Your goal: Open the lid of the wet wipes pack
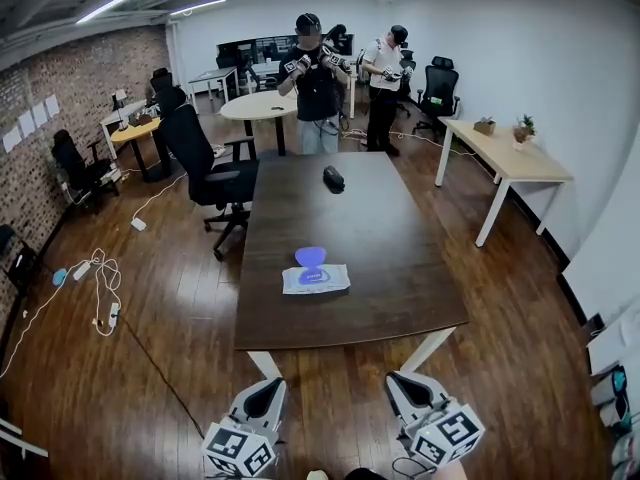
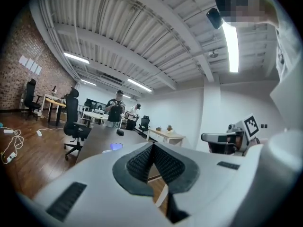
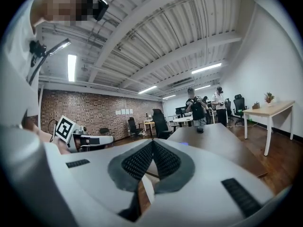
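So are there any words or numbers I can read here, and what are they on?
No text here can be read.
Wet wipes pack: there is print on its label, too blurred to read.
Papers on the brick wall: too small to read.
Marker cubes: black-and-white square patterns only, no letters or numbers.

No legible text or labels.

Premises: open-plan office. Evidence: long dark conference table (image 1: 350, 268), wheeled office chairs (image 1: 203, 160), light desks (image 1: 505, 156) along the white wall, exposed brick wall (image 1: 70, 78) (papers pinned up), ceiling strip lights (image 1: 118, 0), wood floor (image 1: 180, 368) with loose cables (image 1: 104, 284).
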`<state>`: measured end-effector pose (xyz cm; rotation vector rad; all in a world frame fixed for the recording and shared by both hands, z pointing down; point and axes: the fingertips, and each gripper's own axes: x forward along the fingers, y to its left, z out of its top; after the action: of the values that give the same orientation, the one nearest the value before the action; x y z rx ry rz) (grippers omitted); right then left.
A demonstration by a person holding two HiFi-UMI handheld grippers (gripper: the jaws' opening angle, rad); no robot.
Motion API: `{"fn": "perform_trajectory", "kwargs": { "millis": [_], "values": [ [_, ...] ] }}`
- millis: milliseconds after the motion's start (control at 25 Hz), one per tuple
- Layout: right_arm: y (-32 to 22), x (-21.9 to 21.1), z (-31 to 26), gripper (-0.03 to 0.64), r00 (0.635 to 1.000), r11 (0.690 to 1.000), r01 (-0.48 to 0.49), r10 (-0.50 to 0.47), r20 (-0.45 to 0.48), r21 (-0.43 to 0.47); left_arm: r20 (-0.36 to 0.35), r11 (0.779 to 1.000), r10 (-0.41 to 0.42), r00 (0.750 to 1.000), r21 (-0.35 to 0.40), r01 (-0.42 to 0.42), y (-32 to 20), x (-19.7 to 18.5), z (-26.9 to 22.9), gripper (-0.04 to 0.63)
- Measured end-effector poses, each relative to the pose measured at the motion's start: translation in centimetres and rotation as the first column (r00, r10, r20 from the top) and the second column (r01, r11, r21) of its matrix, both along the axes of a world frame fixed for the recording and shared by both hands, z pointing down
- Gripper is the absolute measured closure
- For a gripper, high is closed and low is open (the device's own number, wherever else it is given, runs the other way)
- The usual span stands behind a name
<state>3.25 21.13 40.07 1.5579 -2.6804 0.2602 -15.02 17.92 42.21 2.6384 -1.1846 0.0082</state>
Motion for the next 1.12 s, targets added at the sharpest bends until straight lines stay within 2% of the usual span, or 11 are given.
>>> {"fn": "perform_trajectory", "kwargs": {
  "millis": [480, 920, 1120],
  "values": [
    [3.1, 3.9, -2.7, 0.609, 0.999, 0.998, 0.047, -0.047, -0.015, 0.037, -0.012, 0.999, -0.046, 0.999, 0.027, 0.046, 3.3, 4.4, -3.0, 0.594],
    [6.1, 5.2, -1.7, 0.609, 0.997, 0.997, 0.074, -0.074, -0.007, 0.020, -0.004, 1.000, -0.011, 1.000, 0.015, 0.011, 5.6, 7.2, -2.1, 0.594],
    [6.6, 5.6, -1.9, 0.609, 0.997, 0.996, 0.078, -0.078, -0.005, 0.039, 0.000, 1.000, -0.012, 1.000, 0.024, 0.012, 6.0, 7.9, -2.2, 0.594]
  ]
}}
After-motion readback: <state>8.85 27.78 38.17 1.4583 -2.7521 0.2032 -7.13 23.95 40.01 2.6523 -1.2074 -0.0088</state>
